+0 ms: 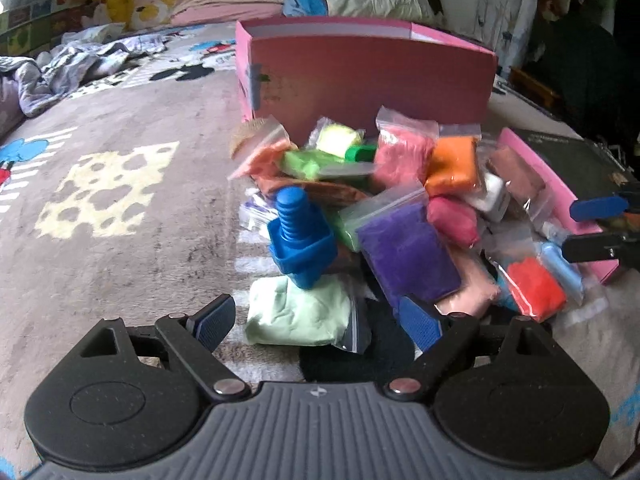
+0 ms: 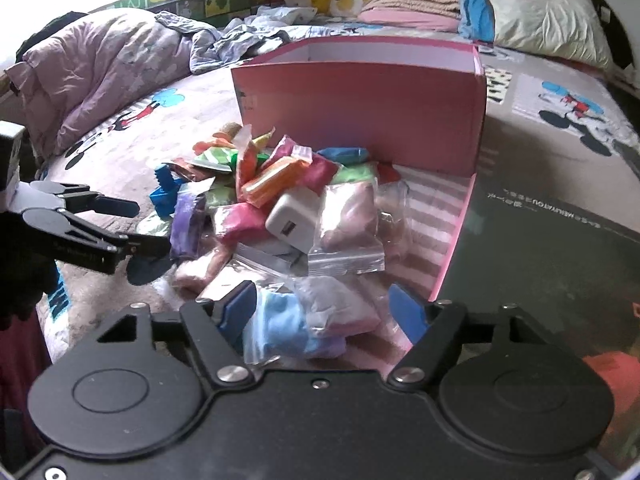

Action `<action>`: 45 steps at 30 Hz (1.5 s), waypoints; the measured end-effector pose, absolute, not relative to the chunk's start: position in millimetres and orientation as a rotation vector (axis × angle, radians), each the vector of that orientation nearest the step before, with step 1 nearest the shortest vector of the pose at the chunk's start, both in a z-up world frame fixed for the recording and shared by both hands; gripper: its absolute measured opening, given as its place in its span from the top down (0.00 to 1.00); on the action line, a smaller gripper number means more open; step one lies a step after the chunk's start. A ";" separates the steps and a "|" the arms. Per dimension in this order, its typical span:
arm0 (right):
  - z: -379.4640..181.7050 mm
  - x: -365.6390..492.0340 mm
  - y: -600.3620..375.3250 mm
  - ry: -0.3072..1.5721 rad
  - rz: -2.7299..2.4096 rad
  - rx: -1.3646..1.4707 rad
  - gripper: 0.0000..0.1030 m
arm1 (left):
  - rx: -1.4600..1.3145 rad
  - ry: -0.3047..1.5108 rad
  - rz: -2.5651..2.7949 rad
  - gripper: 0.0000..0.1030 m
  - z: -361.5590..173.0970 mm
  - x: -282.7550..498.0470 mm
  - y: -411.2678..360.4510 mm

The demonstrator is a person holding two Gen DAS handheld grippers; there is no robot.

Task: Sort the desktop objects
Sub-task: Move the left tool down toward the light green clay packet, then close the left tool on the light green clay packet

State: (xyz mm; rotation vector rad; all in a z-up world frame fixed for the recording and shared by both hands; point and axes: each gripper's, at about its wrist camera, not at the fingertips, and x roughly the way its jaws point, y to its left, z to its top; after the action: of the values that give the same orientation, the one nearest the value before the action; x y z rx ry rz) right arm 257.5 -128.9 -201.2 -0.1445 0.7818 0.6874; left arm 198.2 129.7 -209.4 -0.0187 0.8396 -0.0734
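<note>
Two grippers work at one heap on a cartoon-print blanket (image 1: 120,220). Landmark: pink box (image 1: 372,76), upright and open-topped, at the far side of the heap; its flat pink lid (image 2: 448,240) lies just in front of it under part of the pile. Heap of small zip bags of coloured clay (image 1: 400,200) rests against the box's front wall.

Left gripper (image 1: 320,322): jaws wide apart, gripping nothing; a pale green bag (image 1: 296,312) lies between them. A purple bag (image 1: 404,252) sits just behind it, nearer the box.

Right gripper (image 2: 322,312): jaws wide apart, a light blue bag (image 2: 280,320) between them, not clamped.

White charger block (image 2: 292,222) mid-heap. Blue plastic bolt (image 1: 300,236) on the heap's left edge, tilted.
</note>
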 end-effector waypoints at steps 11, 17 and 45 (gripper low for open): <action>-215.7 280.0 -130.8 0.880 0.723 -0.016 0.44 | -0.032 0.860 -0.098 0.50 -212.8 198.0 132.5; -214.9 269.5 -132.6 0.894 0.716 0.014 0.57 | -0.022 0.875 -0.111 0.53 -209.6 181.8 124.5; -213.1 252.1 -138.0 0.883 0.726 0.077 0.33 | -0.235 0.902 -0.168 0.34 -206.7 155.9 132.4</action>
State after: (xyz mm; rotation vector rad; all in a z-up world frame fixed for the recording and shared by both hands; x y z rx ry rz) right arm 252.1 -138.0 -213.1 0.0771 0.8827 0.7260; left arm 155.9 132.4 -206.7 -0.2350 0.9020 -0.1683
